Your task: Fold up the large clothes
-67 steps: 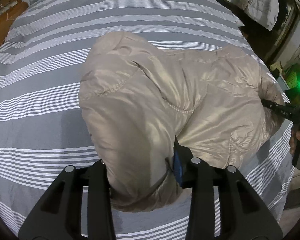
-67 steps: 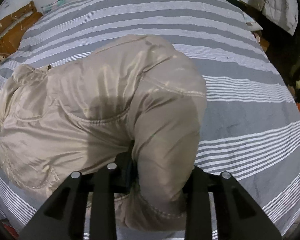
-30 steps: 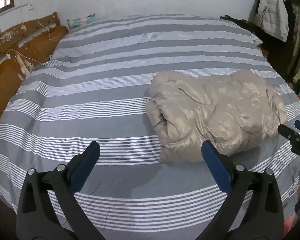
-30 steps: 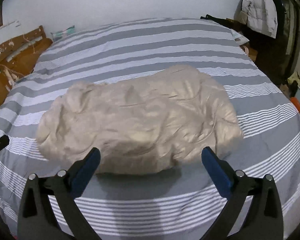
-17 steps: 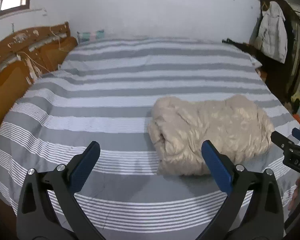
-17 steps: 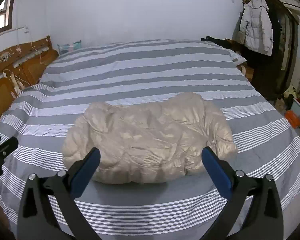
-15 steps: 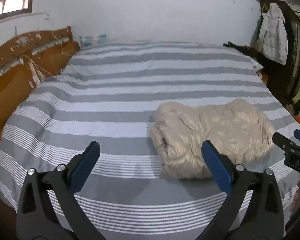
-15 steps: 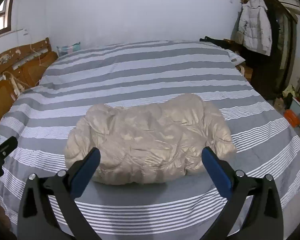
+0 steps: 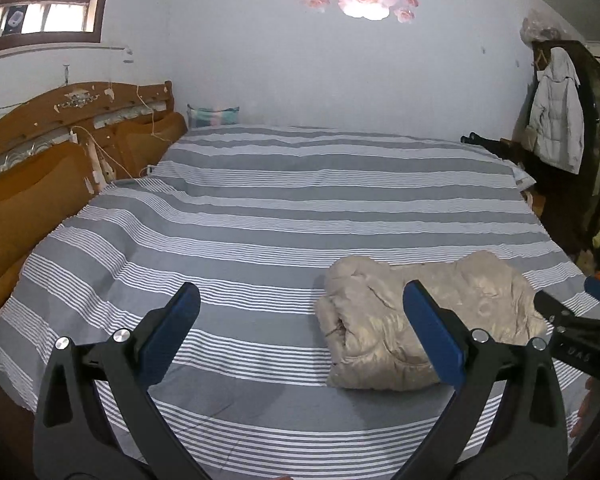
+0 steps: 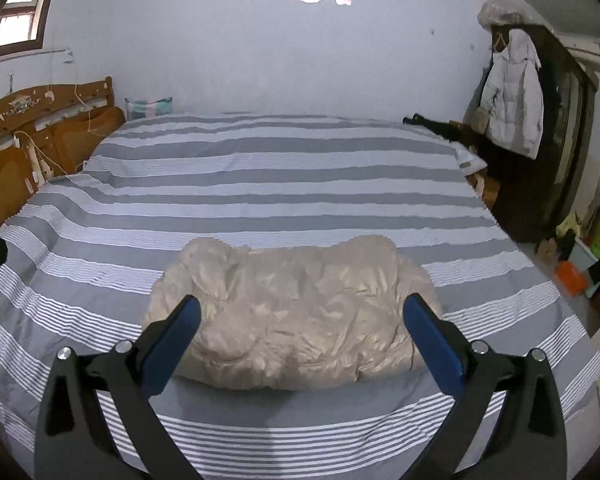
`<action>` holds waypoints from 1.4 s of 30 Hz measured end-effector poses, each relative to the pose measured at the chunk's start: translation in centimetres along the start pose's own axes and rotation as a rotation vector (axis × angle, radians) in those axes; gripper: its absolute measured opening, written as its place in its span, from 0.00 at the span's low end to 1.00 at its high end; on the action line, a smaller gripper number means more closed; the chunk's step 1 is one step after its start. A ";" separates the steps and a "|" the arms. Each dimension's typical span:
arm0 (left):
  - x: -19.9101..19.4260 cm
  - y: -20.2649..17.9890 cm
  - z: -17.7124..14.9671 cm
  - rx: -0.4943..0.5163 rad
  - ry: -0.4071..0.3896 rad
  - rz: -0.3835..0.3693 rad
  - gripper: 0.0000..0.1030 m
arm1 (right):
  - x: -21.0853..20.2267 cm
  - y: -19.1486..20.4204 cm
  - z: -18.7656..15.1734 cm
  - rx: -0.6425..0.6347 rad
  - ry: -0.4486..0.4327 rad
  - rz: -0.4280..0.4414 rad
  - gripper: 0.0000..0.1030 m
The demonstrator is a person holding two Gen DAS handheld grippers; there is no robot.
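One wide bed [image 9: 284, 208] fills both views, spread with a grey and white striped cover, and everything else sits in relation to it. A wooden headboard [image 9: 48, 148] runs along its left side, with a small striped pillow [image 9: 213, 115] at the far corner by the pale wall. Past the bed's right edge stands a dark wardrobe [image 10: 560, 140] with a pale padded coat [image 10: 510, 96] hanging on it.

On the bed, near its front edge and toward the right half, lies the beige puffer jacket [image 10: 296, 316], folded into a thick, rumpled bundle; the left wrist view shows its rolled end [image 9: 340, 320] facing the headboard side.

The left gripper [image 9: 300, 332] hangs above the bed's near edge with its blue-padded fingers [image 9: 434, 340] spread wide and nothing between them, to the left of the bundle. The right gripper [image 10: 300, 334] is likewise spread wide and holds nothing, lined up with the bundle, which lies beyond its tips and apart from them. Its black tip [image 9: 572, 328] shows at the bed's right edge in the left view.
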State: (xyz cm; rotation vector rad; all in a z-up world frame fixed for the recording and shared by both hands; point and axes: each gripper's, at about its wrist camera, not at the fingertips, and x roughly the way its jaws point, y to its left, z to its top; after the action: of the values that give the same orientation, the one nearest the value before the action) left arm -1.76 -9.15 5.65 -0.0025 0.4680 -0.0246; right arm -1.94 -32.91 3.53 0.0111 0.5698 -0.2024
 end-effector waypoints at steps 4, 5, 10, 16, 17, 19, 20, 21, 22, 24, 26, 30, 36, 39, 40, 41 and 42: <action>-0.5 0.1 -0.2 0.013 0.002 0.010 0.97 | 0.1 0.0 -0.5 -0.005 0.014 -0.005 0.98; -0.3 0.1 -0.4 0.015 0.004 0.014 0.97 | 0.0 0.0 -0.6 -0.008 0.014 -0.005 0.98; -0.5 0.3 -0.7 0.017 0.008 0.021 0.97 | -0.4 0.3 -0.7 -0.025 0.009 -0.020 0.98; -0.5 0.8 -0.6 0.014 0.003 0.022 0.97 | -0.7 0.3 -0.7 -0.027 0.004 -0.035 0.98; -0.5 0.8 -0.5 0.014 0.006 0.021 0.97 | -0.8 0.2 -0.7 -0.025 0.002 -0.035 0.98; -0.3 0.9 -0.4 0.015 0.007 0.019 0.97 | -0.7 0.1 -0.6 -0.017 0.002 -0.030 0.98; -0.3 0.9 -0.4 0.015 0.007 0.020 0.97 | -0.6 0.0 -0.6 -0.014 0.004 -0.026 0.98; -0.3 0.9 -0.4 0.017 0.008 0.022 0.97 | -0.6 0.1 -0.6 -0.013 0.004 -0.026 0.98; -0.2 0.8 -0.4 0.020 0.011 0.021 0.97 | -0.5 0.1 -0.6 -0.014 0.005 -0.027 0.98; -0.1 0.8 -0.5 0.025 0.016 0.025 0.97 | -0.4 0.1 -0.7 -0.018 0.008 -0.030 0.98; 0.1 0.7 -0.5 0.037 0.020 0.028 0.97 | -0.4 0.0 -0.8 -0.016 0.008 -0.031 0.98; 0.3 0.4 -0.5 0.052 0.025 0.025 0.97 | -0.5 -0.1 -0.7 -0.012 0.005 -0.030 0.98; 0.2 0.2 -0.3 0.060 0.021 0.032 0.97 | -0.4 -0.1 -0.8 -0.013 0.004 -0.031 0.98; 0.2 0.2 -0.3 0.065 0.021 0.032 0.97 | -0.4 -0.1 -0.8 -0.012 0.000 -0.038 0.98; 0.2 0.3 -0.3 0.066 0.020 0.032 0.97 | -0.4 -0.1 -0.7 -0.011 0.000 -0.039 0.98; 0.2 0.2 -0.3 0.067 0.019 0.032 0.97 | -0.3 -0.1 -0.7 -0.011 0.000 -0.039 0.98; 0.2 0.2 -0.3 0.068 0.020 0.031 0.97 | -0.3 -0.1 -0.7 -0.012 0.001 -0.041 0.98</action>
State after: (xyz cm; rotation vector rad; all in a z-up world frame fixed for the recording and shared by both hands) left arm -1.66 -8.93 5.31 0.0718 0.4865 -0.0100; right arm -2.55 -32.87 3.09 -0.0124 0.5722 -0.2390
